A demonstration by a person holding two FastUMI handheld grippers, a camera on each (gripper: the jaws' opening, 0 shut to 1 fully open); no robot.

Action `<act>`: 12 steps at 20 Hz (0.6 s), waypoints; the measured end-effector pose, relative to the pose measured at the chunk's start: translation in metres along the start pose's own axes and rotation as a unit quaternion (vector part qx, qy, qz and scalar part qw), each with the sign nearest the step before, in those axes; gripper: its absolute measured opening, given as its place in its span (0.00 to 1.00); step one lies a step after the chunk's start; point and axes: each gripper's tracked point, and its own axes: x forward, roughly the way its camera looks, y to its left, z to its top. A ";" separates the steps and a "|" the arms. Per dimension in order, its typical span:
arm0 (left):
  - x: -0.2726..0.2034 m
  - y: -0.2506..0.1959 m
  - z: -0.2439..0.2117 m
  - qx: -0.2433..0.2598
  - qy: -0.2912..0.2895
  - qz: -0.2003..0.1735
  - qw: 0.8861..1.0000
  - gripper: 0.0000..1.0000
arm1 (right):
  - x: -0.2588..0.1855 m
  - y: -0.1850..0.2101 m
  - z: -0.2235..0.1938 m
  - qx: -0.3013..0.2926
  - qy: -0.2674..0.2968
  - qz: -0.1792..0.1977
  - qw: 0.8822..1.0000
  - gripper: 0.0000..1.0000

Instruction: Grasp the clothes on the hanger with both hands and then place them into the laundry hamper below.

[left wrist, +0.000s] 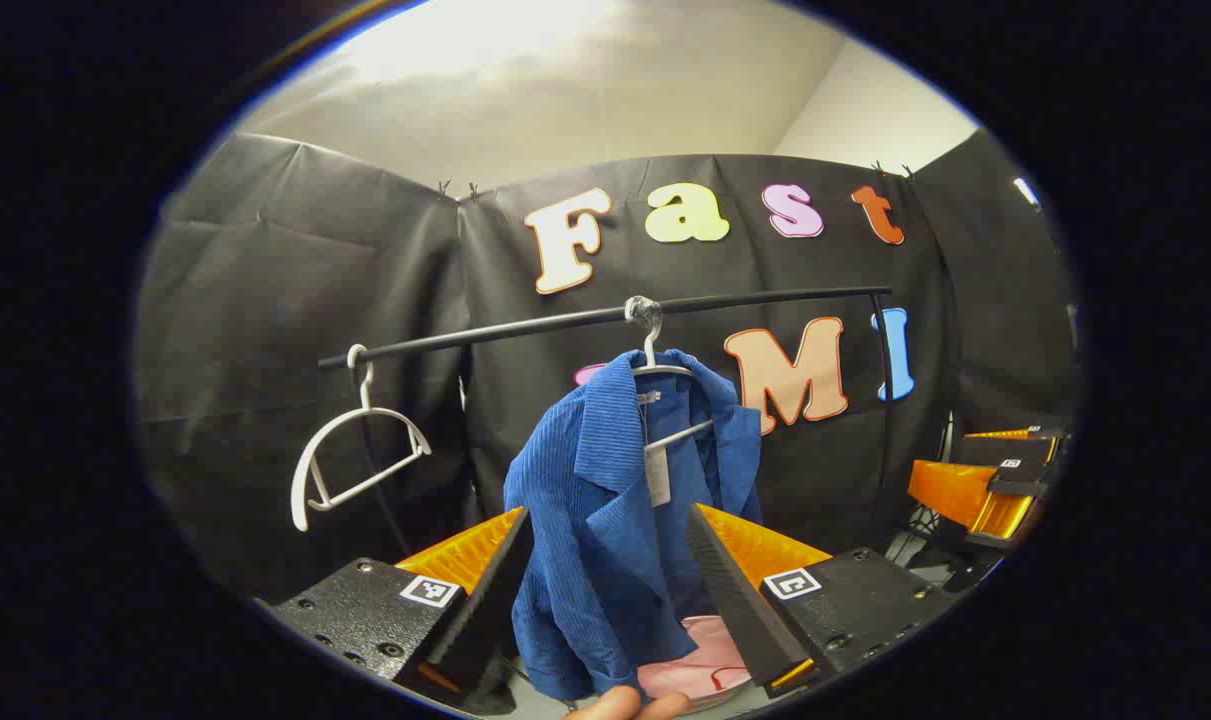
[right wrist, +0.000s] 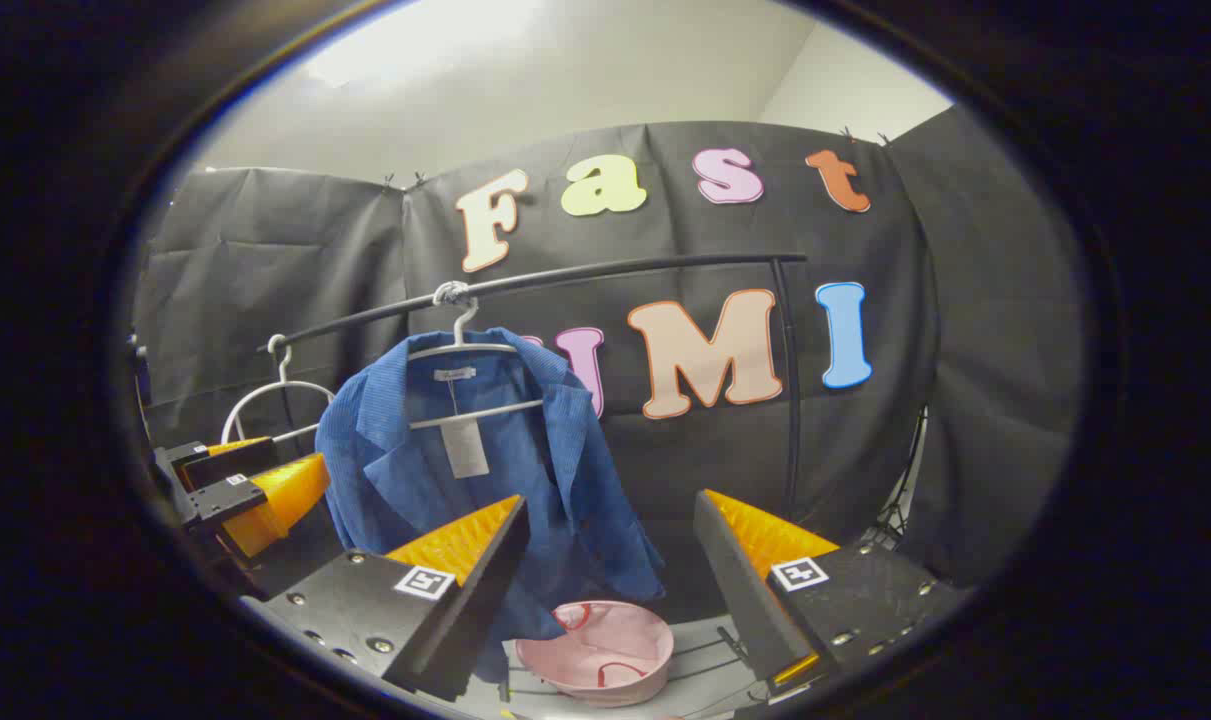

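Progress: early stage, nothing grasped yet; the whole grasp-and-drop looked left to do.
Shirt: blue ribbed shirt (left wrist: 605, 500) hung on the white hanger (left wrist: 665, 400) from the black rail (left wrist: 525, 328), collar open, paper tag (left wrist: 657, 472) dangling at the front.
Shirt, right gripper view: same shirt (right wrist: 405, 470) sat left of centre, hem reaching down toward the hamper.
Hamper: pink laundry hamper (right wrist: 595, 652) stood below the shirt; no blue fabric seemed inside it, though its interior was only partly visible.
Left gripper: left gripper (left wrist: 605, 590) faced the shirt front, fingers wide apart with the cloth seen between them; contact could not be confirmed, it looked short of the fabric.
Right gripper: right gripper (right wrist: 610, 575) had its fingers spread as well, aimed right of the shirt, with the hem and hamper showing in the gap; nothing held.
Cross-check: the right gripper (left wrist: 995, 485) showed far off at the right edge of the left gripper view, apart from the shirt.
Spare hanger: second white hanger (left wrist: 350, 450) hung bare farther left on the rail.
Hand: a fingertip (left wrist: 625, 703) showed at the bottom edge.
Remaining: close both grippers on the shirt, lift it off the hanger, lower it into the hamper.
Risk: hanger could snag inside the collar when pulled.
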 end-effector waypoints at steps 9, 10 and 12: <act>0.010 -0.007 0.001 -0.009 -0.003 -0.029 1.000 0.99 | 0.010 -0.008 0.009 0.010 -0.022 -0.035 0.999 0.99; 0.013 -0.007 0.001 -0.012 -0.002 -0.030 0.999 0.99 | 0.012 -0.005 0.011 0.011 -0.024 -0.034 0.999 0.94; 0.014 -0.006 -0.006 -0.017 0.010 -0.029 0.999 0.99 | 0.015 -0.002 0.012 0.014 -0.024 -0.033 0.999 0.99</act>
